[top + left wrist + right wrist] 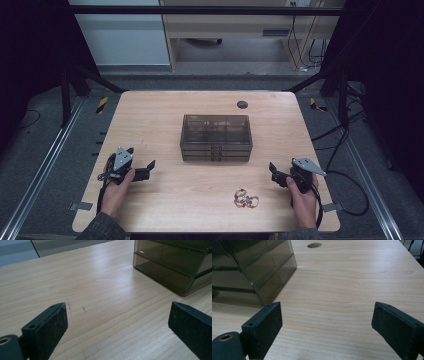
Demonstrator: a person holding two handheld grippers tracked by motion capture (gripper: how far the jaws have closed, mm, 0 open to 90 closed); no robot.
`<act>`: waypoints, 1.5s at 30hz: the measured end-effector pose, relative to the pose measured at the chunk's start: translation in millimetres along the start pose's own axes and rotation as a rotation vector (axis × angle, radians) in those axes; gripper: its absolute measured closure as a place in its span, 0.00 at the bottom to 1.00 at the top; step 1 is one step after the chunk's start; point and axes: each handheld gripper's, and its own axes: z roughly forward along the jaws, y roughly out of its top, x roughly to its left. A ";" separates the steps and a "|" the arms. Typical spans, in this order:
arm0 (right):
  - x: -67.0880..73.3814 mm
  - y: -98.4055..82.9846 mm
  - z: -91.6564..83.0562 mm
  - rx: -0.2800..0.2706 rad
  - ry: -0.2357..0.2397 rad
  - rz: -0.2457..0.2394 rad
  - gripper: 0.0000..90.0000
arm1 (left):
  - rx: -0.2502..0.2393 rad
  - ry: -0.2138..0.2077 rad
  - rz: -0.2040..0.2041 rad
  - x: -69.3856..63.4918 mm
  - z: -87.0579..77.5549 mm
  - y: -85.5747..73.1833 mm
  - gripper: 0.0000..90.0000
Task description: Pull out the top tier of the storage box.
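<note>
A smoky transparent drawer box stands in the middle of the wooden table, with stacked drawers facing the person. Its corner appears at the upper right of the left gripper view and at the upper left of the right gripper view. My left gripper rests low at the table's left, held in a hand, jaws wide apart with nothing between them. My right gripper sits at the right, also open and empty. A small pile of rings or beads lies near the front edge, between the two grippers.
A dark round grommet is set in the table's far side, also seen in the right gripper view. Black frame bars and cables run along the table's sides. Bare wood lies to either side of the box.
</note>
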 end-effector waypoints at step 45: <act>184.1 36.5 -1.4 0.183 0.058 -0.957 0.54 | 0.019 -0.017 0.030 -2.1 1.3 0.7 0.03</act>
